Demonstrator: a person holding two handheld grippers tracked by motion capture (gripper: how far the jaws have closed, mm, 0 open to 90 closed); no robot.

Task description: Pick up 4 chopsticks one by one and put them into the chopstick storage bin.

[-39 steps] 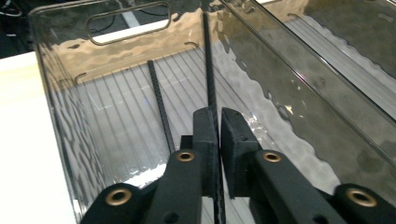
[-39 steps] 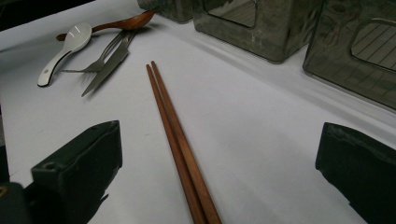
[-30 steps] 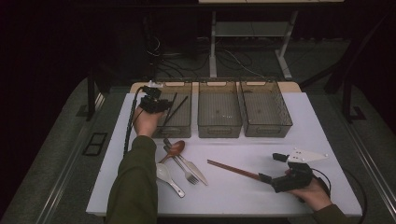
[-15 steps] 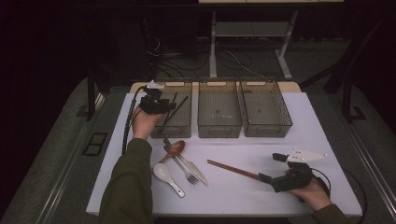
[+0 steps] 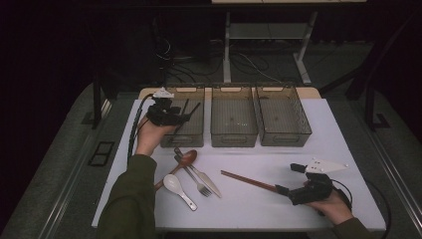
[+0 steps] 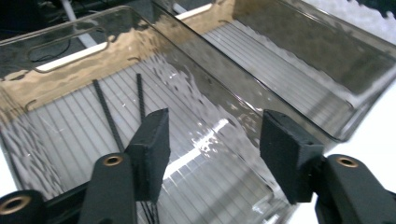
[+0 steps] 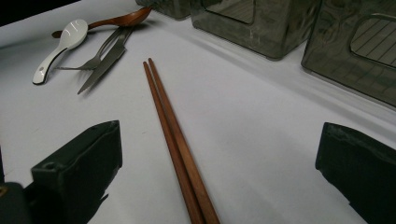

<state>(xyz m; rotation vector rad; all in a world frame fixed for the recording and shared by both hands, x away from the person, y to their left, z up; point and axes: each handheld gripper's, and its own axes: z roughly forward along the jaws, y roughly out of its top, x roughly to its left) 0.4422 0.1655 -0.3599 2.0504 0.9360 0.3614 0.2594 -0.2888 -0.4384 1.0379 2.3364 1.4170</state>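
While I am holding my left claw (image 5: 186, 117) over the leftmost bin (image 5: 195, 134) near the tabletop's (image 5: 348, 144) far left corner, its jaws have just been opening and are now standing apart with nothing between the pads. Through the left gripper view I am seeing the black chopsticks (image 6: 112, 119) lying on that bin's ribbed floor, just past the left claw's (image 6: 212, 154) jaws. The middle bin (image 5: 234, 117) and the right bin (image 5: 283, 117) are sitting in a row alongside it at the far edge.

My right claw (image 5: 288, 180) is resting near the near right corner, jaws spread wide, gripping nothing. The brown chopsticks (image 7: 173, 135) are lying flat on the tabletop between those jaws, touching neither pad, their other ends pointing toward the middle of the tabletop. Toward the near left are lying a white spoon (image 5: 179, 190), a fork (image 5: 191, 177), a knife (image 5: 206, 180) and a wooden spoon (image 5: 180, 164), bunched together.
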